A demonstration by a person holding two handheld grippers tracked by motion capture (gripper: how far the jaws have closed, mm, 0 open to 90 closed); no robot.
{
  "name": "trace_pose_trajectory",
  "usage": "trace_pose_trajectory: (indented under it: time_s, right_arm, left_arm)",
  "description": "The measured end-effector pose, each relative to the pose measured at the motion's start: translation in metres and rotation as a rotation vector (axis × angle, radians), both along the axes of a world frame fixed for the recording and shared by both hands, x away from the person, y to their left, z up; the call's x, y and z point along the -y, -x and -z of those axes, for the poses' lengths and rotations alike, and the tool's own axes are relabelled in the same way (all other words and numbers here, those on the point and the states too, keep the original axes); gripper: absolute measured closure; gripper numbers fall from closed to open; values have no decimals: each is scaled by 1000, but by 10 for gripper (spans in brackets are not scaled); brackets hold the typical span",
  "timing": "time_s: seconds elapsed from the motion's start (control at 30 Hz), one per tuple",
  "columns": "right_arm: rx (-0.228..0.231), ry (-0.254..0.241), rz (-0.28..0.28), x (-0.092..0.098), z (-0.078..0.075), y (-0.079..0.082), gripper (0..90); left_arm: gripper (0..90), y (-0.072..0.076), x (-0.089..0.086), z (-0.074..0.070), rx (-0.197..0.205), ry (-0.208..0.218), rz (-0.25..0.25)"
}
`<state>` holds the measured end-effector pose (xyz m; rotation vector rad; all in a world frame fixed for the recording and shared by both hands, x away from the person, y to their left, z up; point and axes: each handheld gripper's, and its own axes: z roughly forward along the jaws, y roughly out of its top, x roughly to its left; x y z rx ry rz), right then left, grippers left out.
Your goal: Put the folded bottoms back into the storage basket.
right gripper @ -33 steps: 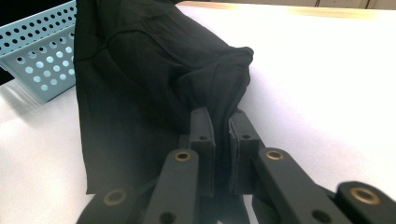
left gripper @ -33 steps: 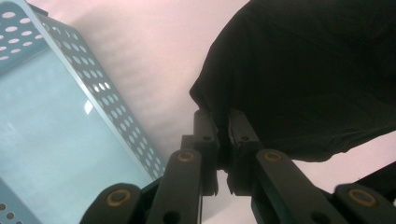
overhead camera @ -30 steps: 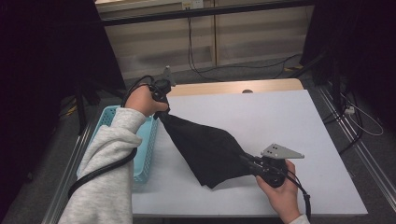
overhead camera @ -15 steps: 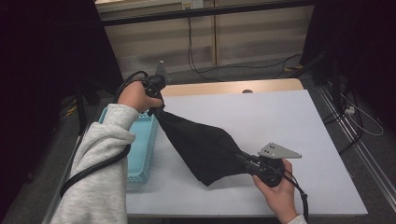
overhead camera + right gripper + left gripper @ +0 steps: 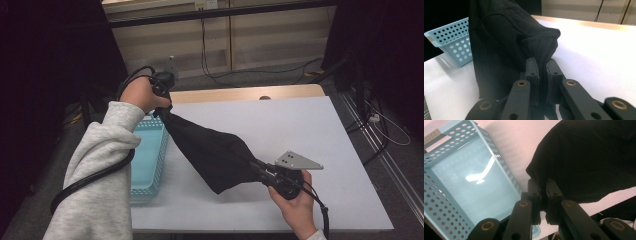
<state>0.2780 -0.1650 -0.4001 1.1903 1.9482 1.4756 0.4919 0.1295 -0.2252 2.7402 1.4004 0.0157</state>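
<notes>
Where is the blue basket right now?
In the high view, the blue basket sits at the left edge of the white table, under the raised left tongs and beside the black cloth stretched between both tongs.

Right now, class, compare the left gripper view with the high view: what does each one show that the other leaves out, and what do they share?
The left gripper view alone shows the glossy inside floor of the blue perforated basket, empty. The high view alone shows the right gripper pinching the far end of the black cloth, the grey sleeve and the white table. Both show the cloth clamped in the left gripper beside the basket.
</notes>
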Motion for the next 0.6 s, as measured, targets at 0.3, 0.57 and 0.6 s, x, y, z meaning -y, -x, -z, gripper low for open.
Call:
trace_pose_trajectory:
  time_s: [0.3,0.57,0.6]
  right_arm:
    - [16,-11,-19,-10,-4,-3,823]
    - [26,-26,-31,-19,-8,-5,823]
    - [29,-29,-32,-20,-9,-5,824]
  left_arm:
    - [845,-2,-9,-10,-6,-23,-14]
    - [845,-2,-15,-22,-2,-46,-24]
    - [845,-2,-15,-23,1,-47,-27]
